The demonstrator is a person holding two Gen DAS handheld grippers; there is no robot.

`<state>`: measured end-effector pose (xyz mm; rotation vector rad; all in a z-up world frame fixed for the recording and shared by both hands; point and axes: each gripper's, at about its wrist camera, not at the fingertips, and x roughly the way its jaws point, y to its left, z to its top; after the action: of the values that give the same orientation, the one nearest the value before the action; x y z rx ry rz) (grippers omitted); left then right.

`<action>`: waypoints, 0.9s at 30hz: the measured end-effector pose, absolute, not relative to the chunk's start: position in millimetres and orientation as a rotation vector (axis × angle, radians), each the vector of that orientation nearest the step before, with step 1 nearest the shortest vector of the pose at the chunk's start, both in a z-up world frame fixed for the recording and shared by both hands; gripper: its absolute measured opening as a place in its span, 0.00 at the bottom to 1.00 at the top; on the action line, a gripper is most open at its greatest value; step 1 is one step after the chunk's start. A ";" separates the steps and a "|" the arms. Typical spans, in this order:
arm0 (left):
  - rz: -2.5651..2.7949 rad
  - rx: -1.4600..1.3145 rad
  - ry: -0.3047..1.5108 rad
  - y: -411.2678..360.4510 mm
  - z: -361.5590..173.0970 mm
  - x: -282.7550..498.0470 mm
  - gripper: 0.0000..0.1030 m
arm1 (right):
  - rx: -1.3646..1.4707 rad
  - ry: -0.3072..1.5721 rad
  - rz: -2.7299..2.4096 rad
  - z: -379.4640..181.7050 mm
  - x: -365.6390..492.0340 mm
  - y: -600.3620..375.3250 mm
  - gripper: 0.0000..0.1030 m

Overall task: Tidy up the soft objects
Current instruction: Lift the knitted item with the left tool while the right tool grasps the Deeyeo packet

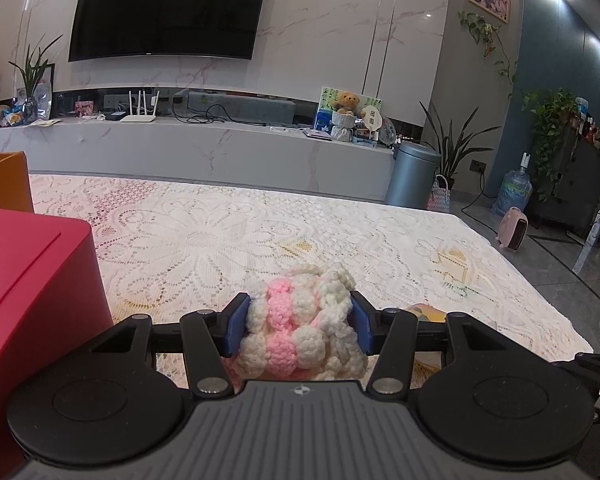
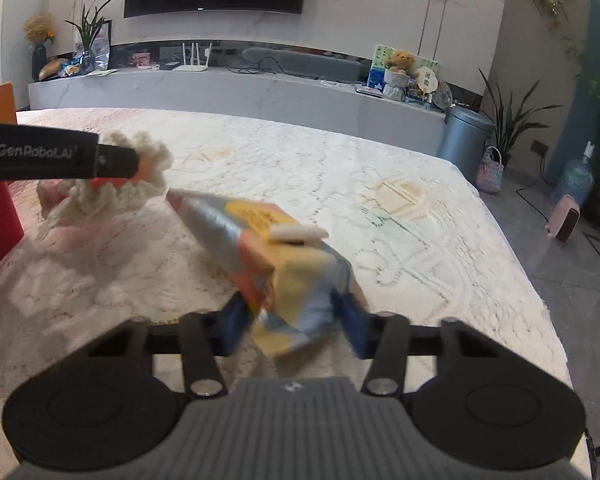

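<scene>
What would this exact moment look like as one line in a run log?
left gripper: shut on crocheted item | right gripper: shut on soft pack | red box: left of table

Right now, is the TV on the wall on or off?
Off. The TV has a fully black screen in both views; only small ceiling-light reflections show on it, and no picture.
</scene>
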<state>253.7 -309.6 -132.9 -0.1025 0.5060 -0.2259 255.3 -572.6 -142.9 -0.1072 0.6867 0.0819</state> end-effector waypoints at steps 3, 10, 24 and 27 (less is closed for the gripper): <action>-0.223 -0.097 0.506 -310.0 -133.2 253.2 0.59 | -0.126 0.698 0.094 -141.3 254.0 -574.2 0.36; -0.225 -0.083 0.502 -311.8 -132.6 253.8 0.59 | -0.269 0.939 0.405 -110.4 213.3 -572.2 0.42; -0.242 -0.057 0.517 -312.4 -133.8 255.0 0.43 | -0.315 0.776 0.602 -109.3 208.9 -544.8 0.98; -0.280 -0.045 0.577 -316.7 -142.3 260.6 0.46 | -0.276 0.839 0.595 -116.7 220.8 -542.0 0.98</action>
<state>260.6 -316.7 -142.3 -0.0446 0.5774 -0.2802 220.8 -542.0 -116.7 -0.2756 0.8388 0.5950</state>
